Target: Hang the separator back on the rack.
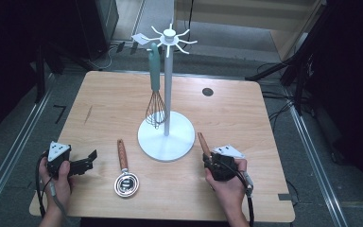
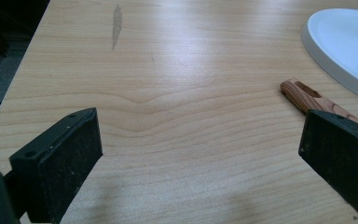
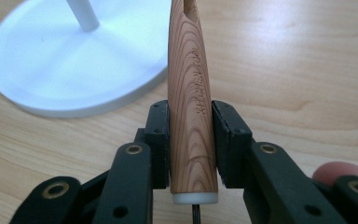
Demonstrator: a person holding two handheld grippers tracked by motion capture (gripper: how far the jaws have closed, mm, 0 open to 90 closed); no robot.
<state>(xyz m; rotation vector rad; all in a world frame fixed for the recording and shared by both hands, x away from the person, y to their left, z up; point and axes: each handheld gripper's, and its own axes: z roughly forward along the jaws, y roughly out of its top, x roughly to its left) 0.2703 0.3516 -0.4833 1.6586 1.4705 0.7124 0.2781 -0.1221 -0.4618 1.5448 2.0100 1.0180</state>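
Wood handle (image 3: pixel 191 116) clamped btwn right claw (image 3: pixel 191 135) pads.

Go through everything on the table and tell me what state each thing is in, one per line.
Left hand-held gripper: open, nothing between its jaws.
Right hand-held gripper: shut on the wooden-handled utensil.
Wooden-handled utensil: clamped by its handle, pointing toward the stand.
Wooden-handled strainer: lying flat on the table, untouched.
Whisk: hanging from a hook, wires down.
Stand: upright, its other hooks unused.
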